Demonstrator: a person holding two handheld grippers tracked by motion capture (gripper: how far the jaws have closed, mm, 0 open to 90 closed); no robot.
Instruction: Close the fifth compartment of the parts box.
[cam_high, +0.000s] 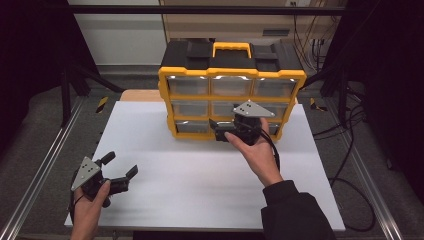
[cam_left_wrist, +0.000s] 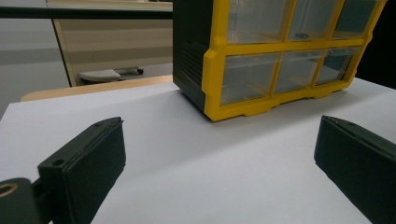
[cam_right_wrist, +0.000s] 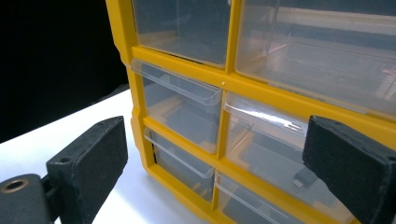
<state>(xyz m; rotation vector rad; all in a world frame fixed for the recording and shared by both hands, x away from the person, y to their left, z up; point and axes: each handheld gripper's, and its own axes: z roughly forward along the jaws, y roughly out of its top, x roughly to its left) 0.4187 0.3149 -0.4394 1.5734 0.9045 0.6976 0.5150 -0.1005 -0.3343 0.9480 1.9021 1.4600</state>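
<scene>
high: above, forward-down | tongs views — low, share organizer (cam_left_wrist: 280, 60)

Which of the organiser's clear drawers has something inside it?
The centre drawer, in the middle row and middle column. A small dark object lies on its floor, while the drawers visible around it look empty.

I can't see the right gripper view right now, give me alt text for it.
The right gripper, its two black jaws wide apart, faces the yellow-framed organiser cabinet of clear plastic drawers at close range, holding nothing. All the drawers look shut, and a small dark object lies inside one low on the right. A corner of the white tabletop shows at lower left.
</scene>
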